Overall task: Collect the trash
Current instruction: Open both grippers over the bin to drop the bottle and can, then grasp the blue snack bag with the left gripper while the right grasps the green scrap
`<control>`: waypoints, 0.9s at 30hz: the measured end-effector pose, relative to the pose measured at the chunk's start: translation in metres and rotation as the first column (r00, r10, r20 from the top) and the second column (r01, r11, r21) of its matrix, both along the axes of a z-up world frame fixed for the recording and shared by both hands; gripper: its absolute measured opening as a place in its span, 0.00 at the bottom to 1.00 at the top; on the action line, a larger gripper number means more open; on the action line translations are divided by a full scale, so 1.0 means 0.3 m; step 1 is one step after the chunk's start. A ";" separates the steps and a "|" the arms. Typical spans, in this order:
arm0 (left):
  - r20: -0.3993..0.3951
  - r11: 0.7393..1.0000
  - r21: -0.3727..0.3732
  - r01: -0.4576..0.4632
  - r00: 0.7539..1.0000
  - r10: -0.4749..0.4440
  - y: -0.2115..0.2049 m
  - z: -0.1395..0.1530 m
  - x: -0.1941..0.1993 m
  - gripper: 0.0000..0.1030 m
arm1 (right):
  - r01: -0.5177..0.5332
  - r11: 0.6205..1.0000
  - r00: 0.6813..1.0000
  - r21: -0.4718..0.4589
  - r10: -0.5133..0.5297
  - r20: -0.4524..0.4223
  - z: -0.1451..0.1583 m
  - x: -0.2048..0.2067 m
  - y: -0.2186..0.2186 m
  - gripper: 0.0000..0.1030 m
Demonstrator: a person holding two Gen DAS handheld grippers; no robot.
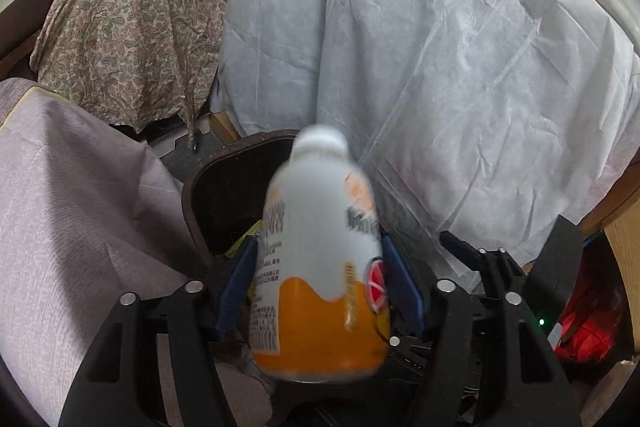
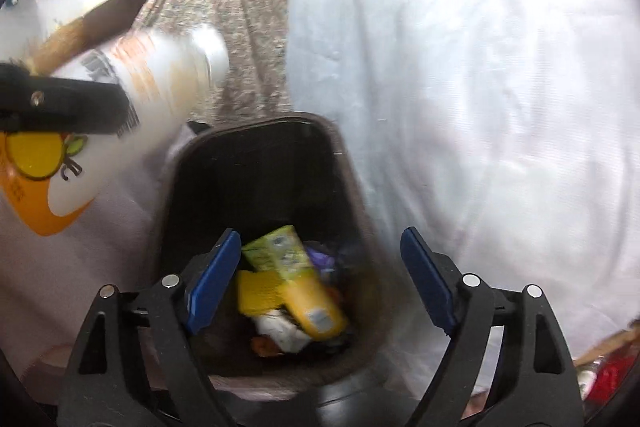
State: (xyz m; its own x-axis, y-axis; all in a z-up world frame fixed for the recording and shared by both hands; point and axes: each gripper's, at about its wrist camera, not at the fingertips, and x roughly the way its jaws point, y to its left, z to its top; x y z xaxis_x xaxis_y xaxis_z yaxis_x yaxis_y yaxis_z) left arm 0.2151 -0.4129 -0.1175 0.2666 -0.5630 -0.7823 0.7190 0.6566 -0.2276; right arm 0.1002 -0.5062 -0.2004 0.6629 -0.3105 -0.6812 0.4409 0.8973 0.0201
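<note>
White and orange plastic fills the middle of the left wrist view: a drink bottle (image 1: 320,247), cap pointing away, sits between the blue pads of the left tongs (image 1: 319,245). Both pads lie against its sides, yet the bottle is smeared while the tongs are sharp, so I cannot tell whether they press on it or are letting it slip. Just beyond the cap is the dark brown bin (image 1: 192,195), its mouth partly hidden by the bottle. A grey-purple cloth (image 1: 80,207) lies to the left and a crumpled white sheet (image 1: 440,67) hangs behind.

From the right wrist view, the right tongs (image 2: 322,239) stand wide apart with nothing between them, poised over the mouth of the bin (image 2: 344,155). Inside lie a yellow-green carton (image 2: 276,247), a yellow tube (image 2: 316,303) and some crumpled white paper (image 2: 280,331). The bottle (image 2: 160,75) shows at upper left, tilted with its cap towards the bin but off to the bin's left side, not yet above the opening.

My judgement: this is the drop-off step, with the right side's load apparently delivered and the bottle next. The coming move calls for carrying the bottle over the rim before the left tongs let go completely, or it may land on the cloth beside the bin.
</note>
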 end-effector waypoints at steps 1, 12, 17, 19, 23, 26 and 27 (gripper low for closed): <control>0.006 1.000 -0.007 0.001 1.000 -0.001 0.003 0.007 -0.005 0.74 | 0.013 1.000 1.000 -0.015 -0.013 -0.006 -0.002 -0.011 -0.003 0.80; 0.181 0.999 -0.038 -0.025 0.983 0.031 0.132 0.156 -0.084 0.90 | 0.103 0.992 0.995 0.068 -0.102 -0.013 0.001 -0.100 -0.031 0.81; 0.461 0.990 -0.040 -0.134 0.877 0.137 0.306 0.269 -0.140 0.95 | 0.058 0.996 0.998 0.067 -0.059 0.011 0.036 -0.090 0.028 0.81; 0.580 0.975 -0.025 -0.223 0.791 0.196 0.389 0.298 -0.148 0.95 | 0.034 0.997 0.999 0.064 -0.035 0.019 0.052 -0.086 0.057 0.83; 0.634 0.926 -0.034 -0.377 0.708 0.311 0.567 0.316 -0.089 0.95 | -0.008 0.997 0.999 0.078 0.005 0.039 0.081 -0.081 0.109 0.85; 0.604 0.864 -0.008 -0.503 0.686 0.405 0.700 0.298 0.008 0.95 | -0.032 0.995 0.998 0.096 0.027 0.053 0.110 -0.069 0.145 0.85; 0.593 0.842 -0.004 -0.539 0.677 0.436 0.740 0.289 0.040 0.95 | -0.040 0.994 0.998 0.099 0.034 0.057 0.117 -0.065 0.156 0.85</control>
